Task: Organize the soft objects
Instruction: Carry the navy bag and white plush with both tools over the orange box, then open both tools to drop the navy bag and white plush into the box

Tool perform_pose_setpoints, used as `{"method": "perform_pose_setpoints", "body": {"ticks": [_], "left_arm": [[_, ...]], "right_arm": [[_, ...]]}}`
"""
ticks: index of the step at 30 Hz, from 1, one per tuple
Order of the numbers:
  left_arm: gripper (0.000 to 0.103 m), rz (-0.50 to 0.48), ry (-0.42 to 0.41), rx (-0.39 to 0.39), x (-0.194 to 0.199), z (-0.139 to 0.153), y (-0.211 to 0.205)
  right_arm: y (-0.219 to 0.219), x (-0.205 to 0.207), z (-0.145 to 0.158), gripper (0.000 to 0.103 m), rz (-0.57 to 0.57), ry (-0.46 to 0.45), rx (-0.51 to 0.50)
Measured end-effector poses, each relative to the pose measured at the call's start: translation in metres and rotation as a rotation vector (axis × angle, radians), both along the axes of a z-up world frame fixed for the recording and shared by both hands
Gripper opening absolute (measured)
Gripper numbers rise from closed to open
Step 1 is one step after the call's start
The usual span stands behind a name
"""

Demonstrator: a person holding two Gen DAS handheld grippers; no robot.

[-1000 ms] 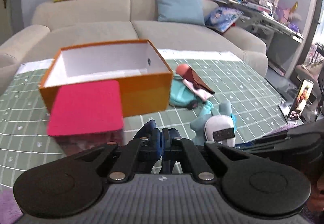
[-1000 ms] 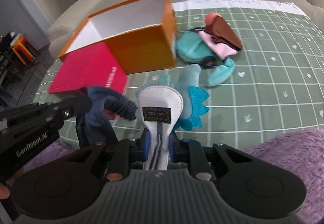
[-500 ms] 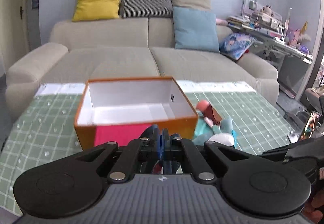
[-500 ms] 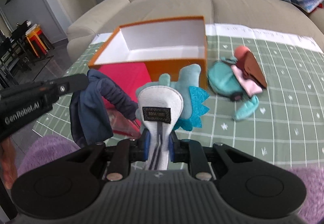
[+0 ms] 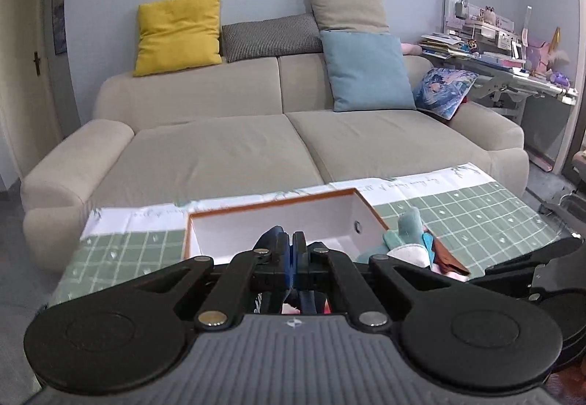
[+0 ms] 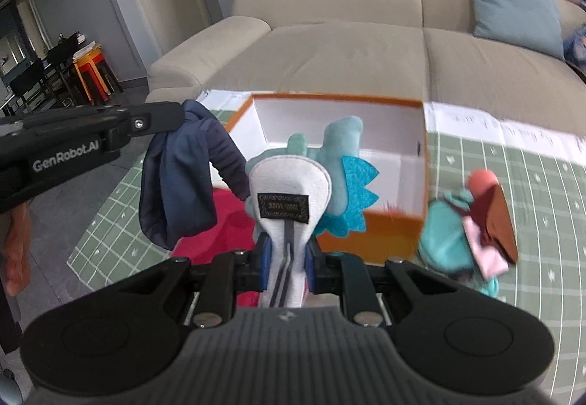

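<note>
Moved since earlier: both hand-held grippers have risen with their loads toward the open orange cardboard box with white inside (image 6: 340, 134).
Left hand-held gripper (image 5: 292, 251): jaws together, clamped on the hanging navy blue cloth (image 6: 175, 185).
Right hand-held gripper (image 6: 285, 255): clamped on the teal and white plush slipper with a black label (image 6: 289, 196), just before the box.
Done: nothing shows inside the box yet.
Left: both held items, plus the teal, pink and brown soft pile (image 6: 468, 233) on the green checked worktop (image 6: 542, 214).
</note>
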State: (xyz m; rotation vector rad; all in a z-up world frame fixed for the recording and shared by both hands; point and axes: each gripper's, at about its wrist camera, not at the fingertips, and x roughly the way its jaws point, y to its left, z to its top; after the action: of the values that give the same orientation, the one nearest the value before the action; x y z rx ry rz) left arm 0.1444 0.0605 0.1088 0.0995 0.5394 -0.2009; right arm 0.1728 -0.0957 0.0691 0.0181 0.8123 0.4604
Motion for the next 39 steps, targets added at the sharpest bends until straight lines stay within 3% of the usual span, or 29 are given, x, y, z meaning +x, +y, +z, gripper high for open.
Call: {"method": "perform_pose_setpoints", "body": {"ticks": [8, 12, 14, 18, 23, 29, 32, 34, 36, 39], "left_arm": [[0.001, -0.018, -0.017, 0.047, 0.054, -0.001, 0.007], [0.001, -0.026, 0.025, 0.044, 0.089, -0.017, 0.009], [0.001, -0.029, 0.075, 0.0, 0.108, -0.031, 0.015], [0.001, -0.02, 0.166, -0.031, 0.141, -0.063, 0.02], [0.001, -0.01, 0.272, -0.062, 0.177, -0.1, 0.023], [0.001, 0.002, 0.331, -0.068, 0.187, -0.119, 0.024], [0.014, 0.0, 0.334, -0.047, 0.181, -0.121, 0.026], [0.031, 0.003, 0.334, -0.045, 0.177, -0.118, 0.026], [0.037, 0.015, 0.331, -0.058, 0.173, -0.112, 0.027], [0.045, 0.028, 0.304, -0.08, 0.162, -0.097, 0.027]], "right_arm": [[0.026, 0.053, 0.005, 0.017, 0.028, -0.045, -0.054], [0.036, 0.089, 0.0, 0.017, 0.027, -0.036, -0.084], [0.039, 0.105, -0.005, 0.017, 0.023, -0.021, -0.092], [0.042, 0.141, -0.027, 0.017, 0.008, 0.052, -0.096], [0.052, 0.184, -0.063, 0.016, 0.025, 0.146, -0.171], [0.065, 0.211, -0.1, 0.014, 0.03, 0.182, -0.266], [0.069, 0.214, -0.105, 0.018, 0.027, 0.169, -0.283], [0.068, 0.208, -0.104, 0.021, 0.02, 0.155, -0.276], [0.064, 0.203, -0.1, 0.031, 0.014, 0.143, -0.268], [0.057, 0.189, -0.087, 0.032, 0.004, 0.101, -0.245]]}}
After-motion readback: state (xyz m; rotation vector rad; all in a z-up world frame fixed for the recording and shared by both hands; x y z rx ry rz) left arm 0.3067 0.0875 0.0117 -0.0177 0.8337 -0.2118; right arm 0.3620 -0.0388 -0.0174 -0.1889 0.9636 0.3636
